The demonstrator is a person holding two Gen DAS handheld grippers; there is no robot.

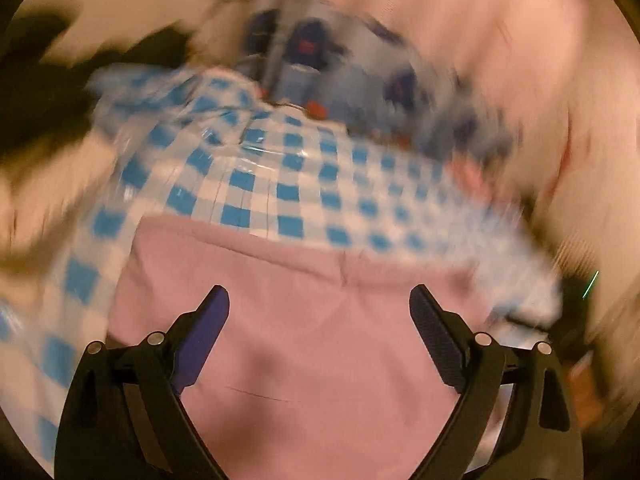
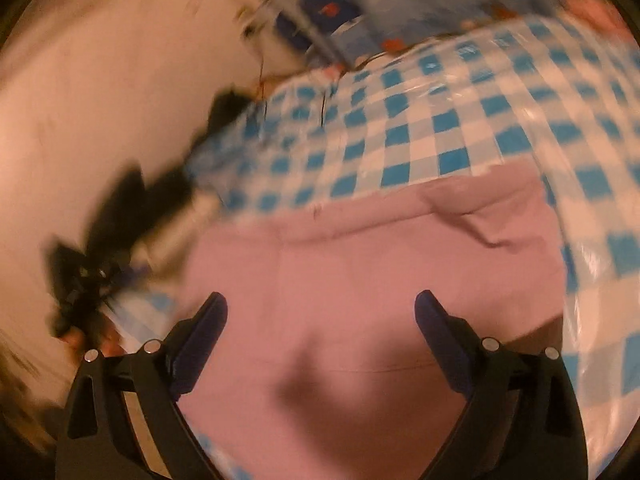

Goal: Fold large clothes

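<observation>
Pink garment flat on checked tablecloth, beneath both grippers; jaws spread, empty; cloth bare beyond far edge.

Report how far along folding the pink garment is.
Done: the pink garment lies doubled on the checked tablecloth, a folded edge across its far side. In hand: nothing; the left hand-held gripper and right hand-held gripper stand open above it. Left: whether further folds remain, these views cannot tell.
</observation>
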